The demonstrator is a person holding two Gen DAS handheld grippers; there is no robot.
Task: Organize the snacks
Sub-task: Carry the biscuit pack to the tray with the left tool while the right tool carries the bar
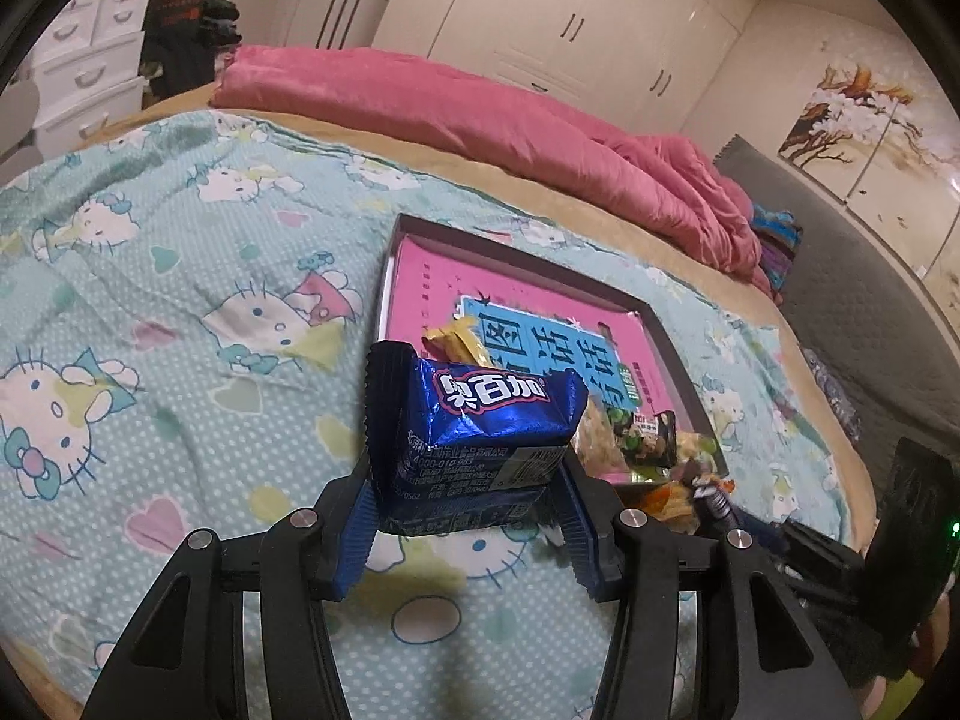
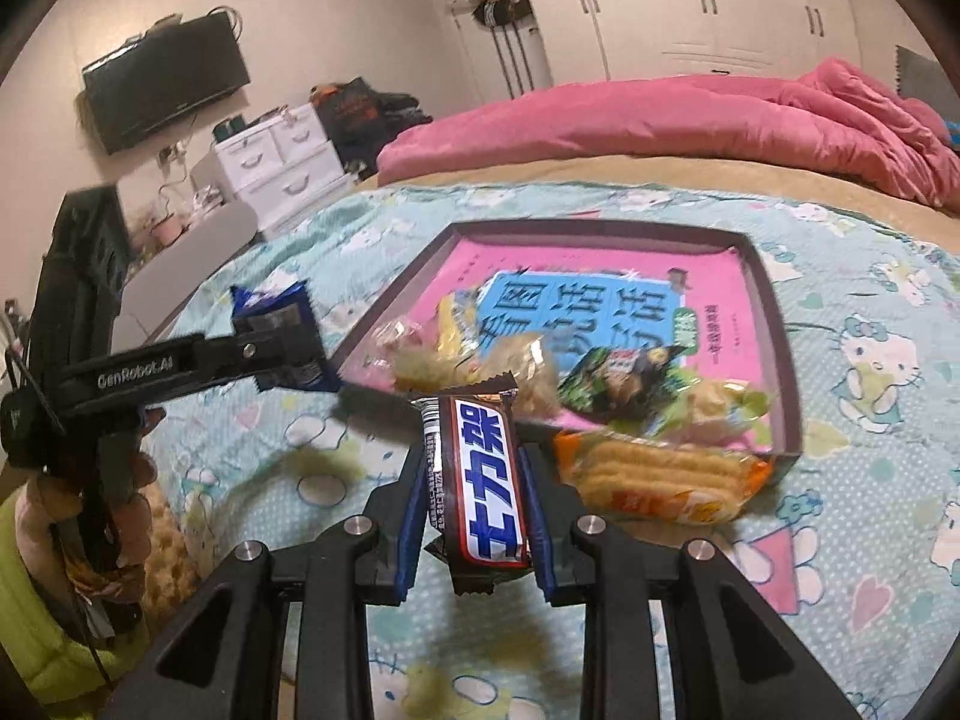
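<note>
Fingers (image 1: 468, 534) clamped on biscuit pack (image 1: 480, 438), others (image 2: 474, 516) on chocolate bar (image 2: 480, 480); slippery wrappers could slide out short of box (image 2: 774, 324).

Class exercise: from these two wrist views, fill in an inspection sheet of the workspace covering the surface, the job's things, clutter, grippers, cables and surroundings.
Surface: bed with cat-print sheet.
Job's things: tray holding several snacks; orange pack at its near edge.
Clutter: pink quilt along the far side.
Grippers: left gripper shut on blue pack; right gripper shut on chocolate bar.
Cables: a thin lead hangs by the left gripper's handle.
Surroundings: wardrobes, drawers, TV.
</note>
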